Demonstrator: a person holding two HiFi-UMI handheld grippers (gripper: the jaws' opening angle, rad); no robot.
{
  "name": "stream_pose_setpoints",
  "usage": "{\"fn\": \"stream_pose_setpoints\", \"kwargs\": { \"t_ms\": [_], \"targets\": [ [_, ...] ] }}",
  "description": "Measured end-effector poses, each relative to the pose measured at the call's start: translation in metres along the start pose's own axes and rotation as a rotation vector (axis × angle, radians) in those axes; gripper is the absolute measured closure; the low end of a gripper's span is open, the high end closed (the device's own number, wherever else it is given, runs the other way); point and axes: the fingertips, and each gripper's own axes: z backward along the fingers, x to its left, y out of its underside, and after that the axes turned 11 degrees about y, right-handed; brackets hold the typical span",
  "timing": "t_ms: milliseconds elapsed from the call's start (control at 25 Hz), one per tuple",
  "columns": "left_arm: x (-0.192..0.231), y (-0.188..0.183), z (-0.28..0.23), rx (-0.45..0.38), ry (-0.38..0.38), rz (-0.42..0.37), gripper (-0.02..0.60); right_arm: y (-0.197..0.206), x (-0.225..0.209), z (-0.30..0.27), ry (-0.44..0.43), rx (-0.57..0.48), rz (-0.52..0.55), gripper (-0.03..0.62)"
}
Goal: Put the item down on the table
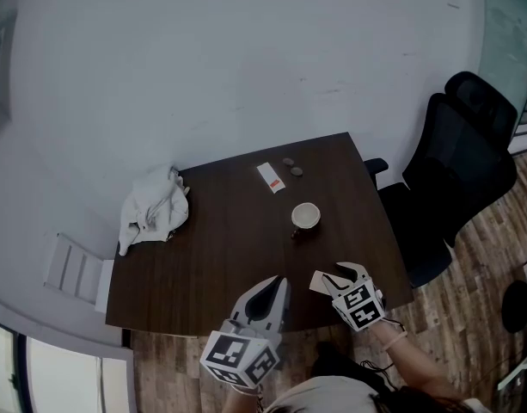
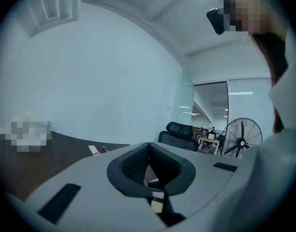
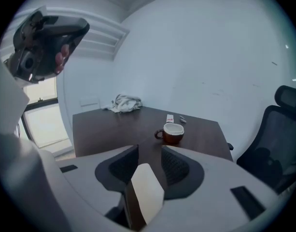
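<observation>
Grip: right gripper (image 3: 148,152) was clamped on a cream card (image 3: 147,197). The card sat tilted low between the jaws, nearer their root than their tips, with one end poking out sideways. It was held in the air over the near edge of the table (image 1: 203,265), well short of the cup (image 1: 305,217). Left gripper (image 2: 148,146) hung beside it, jaws together on nothing.

Judged the cream card thin, light, fairly stiff and not fragile. Its smooth faces were likely slippery, and a hold this far from the tips might let it swivel. Better taken flat across both faces, near its middle. Bare wood lay directly ahead for setting it down. So light a piece might cling to a pad on release.
</observation>
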Motion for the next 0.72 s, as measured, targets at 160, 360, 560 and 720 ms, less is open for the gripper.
{"fn": "stream_pose_setpoints", "kwargs": {
  "t_ms": [160, 360, 560, 720],
  "targets": [
    [-0.002, 0.003, 0.007, -0.009, 0.015, -0.004, 0.563, -0.026, 0.002, 0.021, 0.024, -0.071, -0.082, 0.462],
    [-0.002, 0.001, 0.016, -0.003, 0.016, -0.010, 0.563, -0.052, 0.009, 0.047, 0.047, -0.141, -0.130, 0.488],
    [-0.005, 0.000, 0.026, -0.017, 0.032, -0.019, 0.563, -0.069, 0.013, 0.072, 0.084, -0.196, -0.178, 0.531],
    [-0.007, -0.003, 0.037, -0.017, 0.028, -0.020, 0.562, -0.081, 0.019, 0.088, 0.101, -0.236, -0.193, 0.556]
  ]
}}
